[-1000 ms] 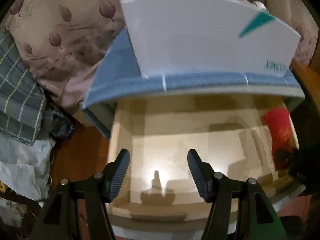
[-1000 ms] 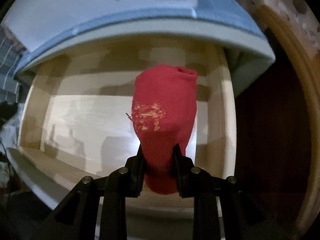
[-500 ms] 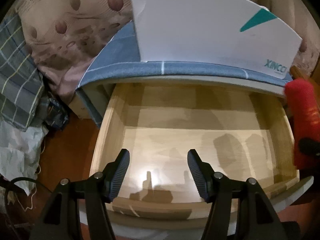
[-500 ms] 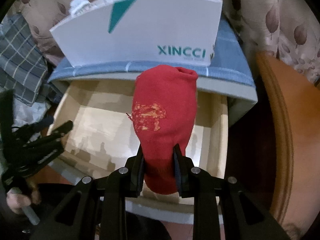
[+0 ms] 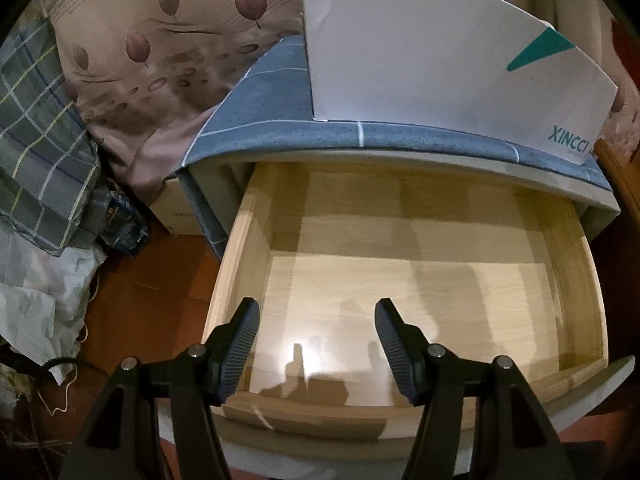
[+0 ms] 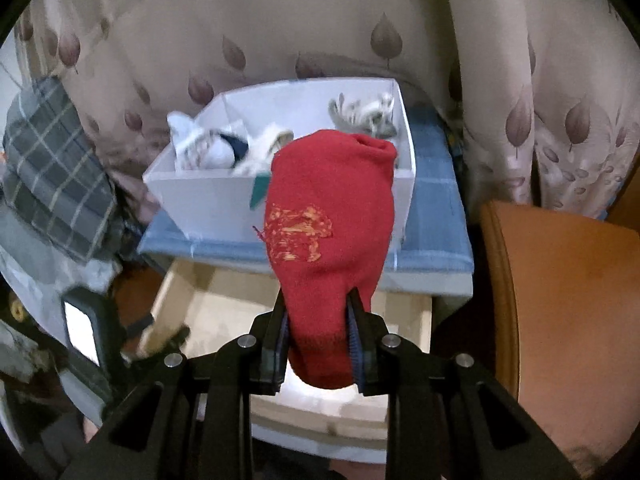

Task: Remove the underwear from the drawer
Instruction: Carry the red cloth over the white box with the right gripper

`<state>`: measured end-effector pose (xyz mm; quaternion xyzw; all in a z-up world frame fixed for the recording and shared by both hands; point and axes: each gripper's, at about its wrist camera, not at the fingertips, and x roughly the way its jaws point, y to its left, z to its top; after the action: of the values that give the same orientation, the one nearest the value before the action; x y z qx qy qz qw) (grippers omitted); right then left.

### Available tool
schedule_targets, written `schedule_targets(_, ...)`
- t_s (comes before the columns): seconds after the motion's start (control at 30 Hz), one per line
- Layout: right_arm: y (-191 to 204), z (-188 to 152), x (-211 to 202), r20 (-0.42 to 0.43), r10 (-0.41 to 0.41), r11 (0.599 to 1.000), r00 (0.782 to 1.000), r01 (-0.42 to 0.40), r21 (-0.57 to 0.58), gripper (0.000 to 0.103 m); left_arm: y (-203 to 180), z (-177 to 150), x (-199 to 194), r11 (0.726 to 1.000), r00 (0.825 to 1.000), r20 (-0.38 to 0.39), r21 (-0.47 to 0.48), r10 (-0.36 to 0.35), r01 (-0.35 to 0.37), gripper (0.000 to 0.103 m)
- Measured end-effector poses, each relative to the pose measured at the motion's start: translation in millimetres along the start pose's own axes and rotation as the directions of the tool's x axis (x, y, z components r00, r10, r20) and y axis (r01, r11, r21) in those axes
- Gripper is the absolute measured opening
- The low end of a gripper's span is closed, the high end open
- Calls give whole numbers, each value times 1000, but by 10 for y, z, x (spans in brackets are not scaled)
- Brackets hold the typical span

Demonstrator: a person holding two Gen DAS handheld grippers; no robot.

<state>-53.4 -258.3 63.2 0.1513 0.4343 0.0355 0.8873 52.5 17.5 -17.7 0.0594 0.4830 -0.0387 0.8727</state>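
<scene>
Since the earlier frames the right tool [image 6: 320, 344] has risen clear of the drawer [image 5: 420, 300], carrying the red underwear [image 6: 328, 248] up until it hangs in front of the white box [image 6: 280, 196] on the blue-topped nightstand [image 6: 432, 248]. Its jaws are pinched narrow on the garment's lower end, the rest standing up between them. The left tool [image 5: 316, 340] hovers over the front of the drawer, jaws half apart and holding nothing; the drawer floor beneath it is bare wood. Judged from this, the removal itself is done and what remains is to carry the garment off. Keep the pinch firm, since the cloth is held by one end only, and steer it clear of the box rim and the wooden furniture [image 6: 560, 320] to the right.
</scene>
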Motion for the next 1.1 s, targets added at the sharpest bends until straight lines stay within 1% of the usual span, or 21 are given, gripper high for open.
schedule_targets(0.17,20,315,-98,47,-9,1000,999,9,-3,23,43,5,-4,1000,1000,1,-20,1,-1,62)
schedule_targets(0.27,17,500,-108,62,1,1000,998,-1,1,23,37,9,-5,1000,1000,-1,-17,2,-2,62)
schedule_targets(0.43,34,804,38,65,-31,999,997,32,-15,23,16,5,-4,1000,1000,2,-8,10,-10,62)
schedule_targets(0.53,29,973,139,58,-29,1000,998,29,-3,23,22,2,0,1000,1000,4,-15,12,-12,62)
schedule_targets(0.8,134,1310,522,6,-37,999,999,37,-20,23,89,-4,3,999,1000,2,-48,10,-10,62)
schedule_targets(0.93,169,1375,771,-42,-22,1000,999,22,-7,24,115,-1,-3,998,1000,0,-57,12,-12,62)
schedule_targets(1.1,230,1399,1035,-82,-45,999,996,43,-21,24,130,4,4,998,1000,-2,-60,15,-15,62)
